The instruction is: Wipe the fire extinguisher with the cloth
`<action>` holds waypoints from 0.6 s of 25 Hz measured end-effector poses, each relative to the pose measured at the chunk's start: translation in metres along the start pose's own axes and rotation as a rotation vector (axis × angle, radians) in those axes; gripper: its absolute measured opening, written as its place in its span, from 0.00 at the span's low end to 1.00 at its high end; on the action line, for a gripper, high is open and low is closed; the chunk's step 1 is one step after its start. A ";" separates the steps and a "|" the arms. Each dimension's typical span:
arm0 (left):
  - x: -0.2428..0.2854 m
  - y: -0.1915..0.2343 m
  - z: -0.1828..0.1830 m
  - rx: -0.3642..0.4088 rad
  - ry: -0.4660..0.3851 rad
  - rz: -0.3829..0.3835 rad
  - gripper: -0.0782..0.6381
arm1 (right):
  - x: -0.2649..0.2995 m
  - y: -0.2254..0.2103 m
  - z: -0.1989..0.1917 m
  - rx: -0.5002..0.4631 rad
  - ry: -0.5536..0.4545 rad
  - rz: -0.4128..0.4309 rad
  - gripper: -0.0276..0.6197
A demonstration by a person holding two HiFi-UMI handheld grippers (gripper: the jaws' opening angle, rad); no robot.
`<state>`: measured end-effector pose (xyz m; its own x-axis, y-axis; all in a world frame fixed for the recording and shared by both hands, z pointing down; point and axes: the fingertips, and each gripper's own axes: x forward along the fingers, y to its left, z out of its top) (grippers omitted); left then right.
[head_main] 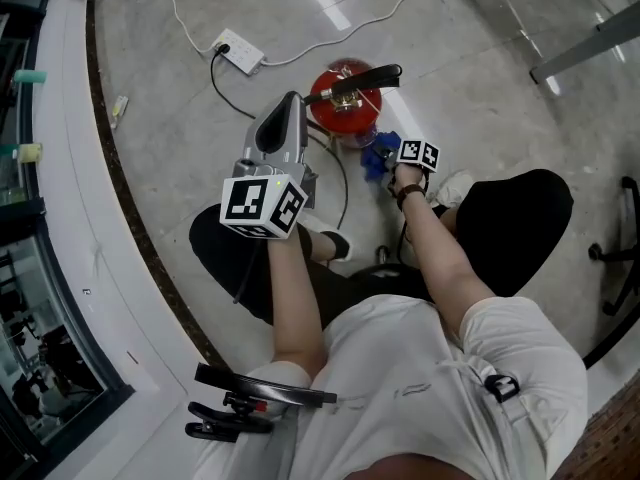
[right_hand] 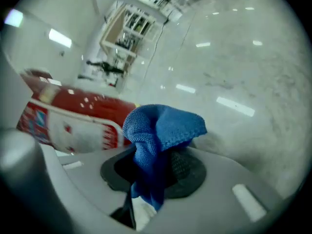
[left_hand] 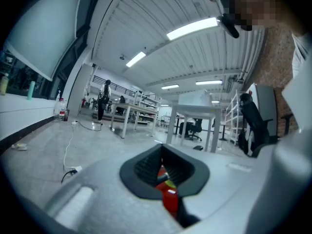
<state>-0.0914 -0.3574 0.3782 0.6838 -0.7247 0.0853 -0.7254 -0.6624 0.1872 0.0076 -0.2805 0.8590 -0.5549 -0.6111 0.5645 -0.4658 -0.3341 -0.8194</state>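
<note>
Cloth [right_hand: 163, 126], blue woven, pinched in right gripper [right_hand: 155, 172] jaws
Red cylindrical fire extinguisher [right_hand: 73, 113] is sitting just beyond; left gripper [left_hand: 163, 172] is hovering, jaws together, empty.

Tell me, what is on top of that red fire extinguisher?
A black lever handle lies across the top of the fire extinguisher, above a brass-coloured valve. They cover the middle of the top, so any gauge or pin there cannot be seen.

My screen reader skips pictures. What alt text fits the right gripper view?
The right gripper holds a bunched blue cloth in its jaws, close beside a red fire extinguisher with a white label. Shiny grey floor lies behind.
</note>
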 end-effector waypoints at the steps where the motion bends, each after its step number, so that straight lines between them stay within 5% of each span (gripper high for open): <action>1: 0.002 -0.002 0.003 0.002 -0.006 -0.016 0.10 | -0.020 0.021 0.015 0.035 -0.092 0.066 0.22; 5: 0.009 -0.011 0.020 -0.011 -0.048 -0.074 0.10 | -0.103 0.120 0.056 -0.036 -0.304 0.264 0.22; 11: 0.013 -0.040 0.033 0.038 -0.078 -0.135 0.10 | -0.194 0.270 0.078 -0.250 -0.334 0.556 0.21; 15: 0.017 -0.047 0.029 0.037 -0.077 -0.142 0.10 | -0.218 0.343 0.074 -0.291 -0.325 0.735 0.21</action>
<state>-0.0481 -0.3437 0.3422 0.7729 -0.6344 -0.0147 -0.6248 -0.7650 0.1562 0.0198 -0.3156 0.4477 -0.5807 -0.7909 -0.1931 -0.2483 0.3980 -0.8831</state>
